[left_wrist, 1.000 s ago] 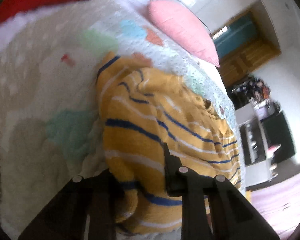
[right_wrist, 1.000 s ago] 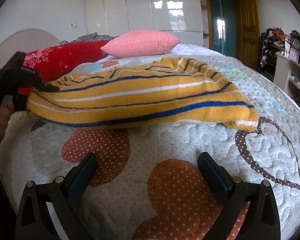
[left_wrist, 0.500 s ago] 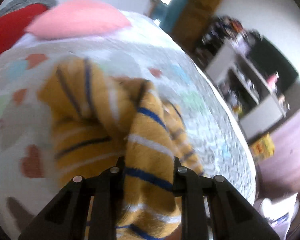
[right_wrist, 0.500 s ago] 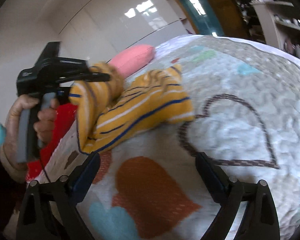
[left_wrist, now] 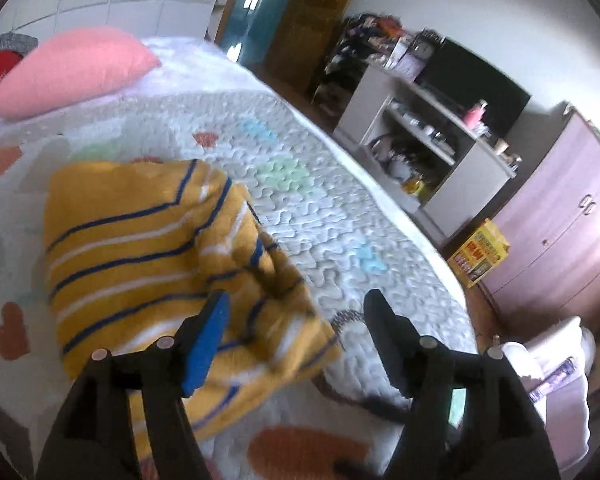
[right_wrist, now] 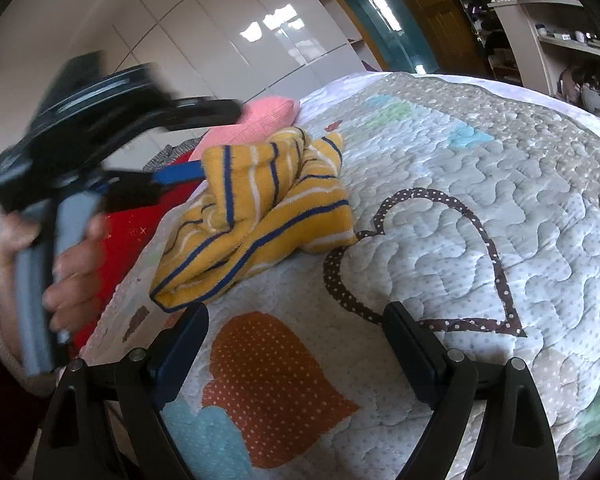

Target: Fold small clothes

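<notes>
A small yellow knit garment with blue and white stripes [left_wrist: 148,248] lies folded over in a loose heap on the quilted bedspread [left_wrist: 320,208]. My left gripper [left_wrist: 296,320] is open and empty, just above the garment's near right corner. In the right wrist view the garment [right_wrist: 260,208] lies left of centre. The left gripper [right_wrist: 204,140] shows there, held in a hand above and left of the garment. My right gripper [right_wrist: 296,332] is open and empty, low over the quilt just in front of the garment.
A pink pillow [left_wrist: 72,68] and a red pillow [right_wrist: 136,224] lie at the head of the bed. The bed's right edge [left_wrist: 432,248] drops to the floor. A white shelf unit [left_wrist: 420,136], a yellow box [left_wrist: 478,252] and a lilac cabinet [left_wrist: 560,232] stand beyond it.
My left gripper carried one end of the garment across and folded it over, then opened and let go. The garment now lies in a heap. My right gripper stayed open.
</notes>
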Demonstrator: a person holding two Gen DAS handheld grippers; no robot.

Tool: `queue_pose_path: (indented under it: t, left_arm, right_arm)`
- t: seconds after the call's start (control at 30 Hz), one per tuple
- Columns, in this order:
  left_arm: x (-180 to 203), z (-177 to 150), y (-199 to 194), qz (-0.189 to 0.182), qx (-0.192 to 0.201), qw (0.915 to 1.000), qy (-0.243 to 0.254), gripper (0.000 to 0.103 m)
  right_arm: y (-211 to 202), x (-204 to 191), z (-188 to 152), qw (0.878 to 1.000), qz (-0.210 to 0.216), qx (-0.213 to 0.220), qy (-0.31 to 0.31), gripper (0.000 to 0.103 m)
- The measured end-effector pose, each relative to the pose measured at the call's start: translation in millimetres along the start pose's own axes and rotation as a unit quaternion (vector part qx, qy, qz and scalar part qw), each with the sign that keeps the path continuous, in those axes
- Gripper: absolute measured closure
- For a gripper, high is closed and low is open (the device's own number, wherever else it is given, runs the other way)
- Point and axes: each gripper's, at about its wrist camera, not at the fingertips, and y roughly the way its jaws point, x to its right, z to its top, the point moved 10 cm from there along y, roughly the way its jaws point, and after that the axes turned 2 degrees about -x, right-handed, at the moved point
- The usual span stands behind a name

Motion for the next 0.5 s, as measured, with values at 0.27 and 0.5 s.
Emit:
queue_pose_path:
  t: [0.27, 0.5]
  left_arm:
    - [-60, -50, -72, 0.064, 0.050, 0.9951, -0.056, 0.024]
    - [-91, -99, -83, 0.069, 0.043, 0.9883, -0.129, 0.024]
  right_arm:
    - [7, -30, 72, 0.998, 0.004, 0.040, -0.041, 0.009]
    - [92, -42, 99, 0.993, -0.063, -0.023, -0.096, 0.072]
